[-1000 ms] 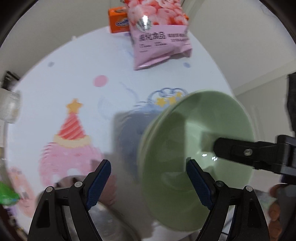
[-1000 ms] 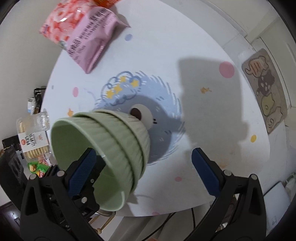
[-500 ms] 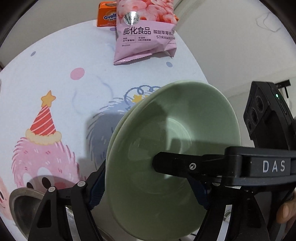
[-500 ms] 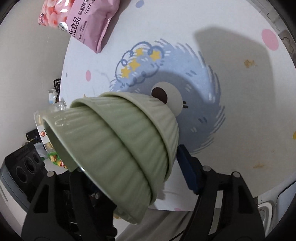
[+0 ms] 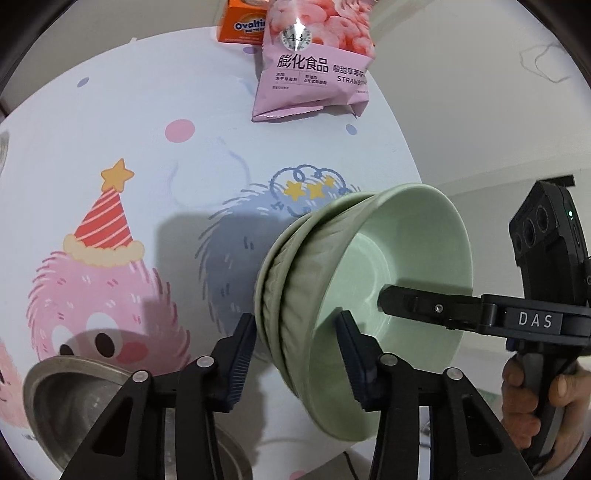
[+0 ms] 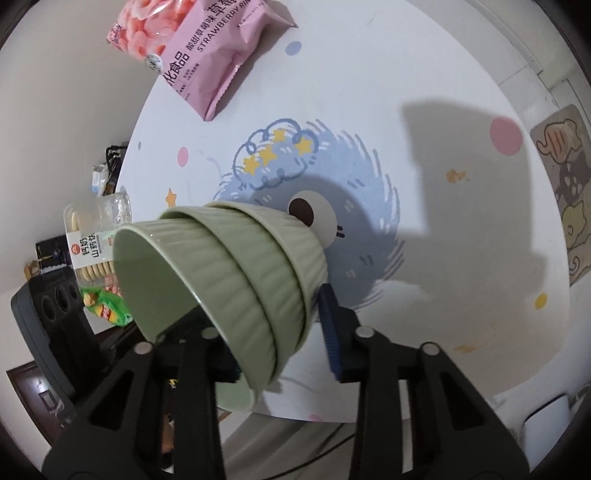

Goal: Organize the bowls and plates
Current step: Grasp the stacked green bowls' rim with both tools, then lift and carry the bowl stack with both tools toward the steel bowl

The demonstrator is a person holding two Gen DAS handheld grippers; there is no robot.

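Note:
Two nested green ribbed bowls hang tilted on edge above the cartoon tablecloth. My left gripper is closing on their lower wall: one blue pad presses the outer rims, the other sits inside the inner bowl. In the right wrist view the same bowls fill the gap of my right gripper, whose jaws are also closing. Its right pad touches the outer bowl's base, and its left finger is hidden inside the bowl. The right gripper's finger shows inside the bowl, with a hand on its handle.
A metal bowl lies on the table at the lower left. A pink snack bag and an orange box stand at the far edge. A biscuit pack and a green packet lie left. A rug covers the floor.
Both grippers' jaws have drawn in from wide open onto the bowls' walls. The bowls have tipped further on edge, their ribbed outside now facing the left wrist camera.

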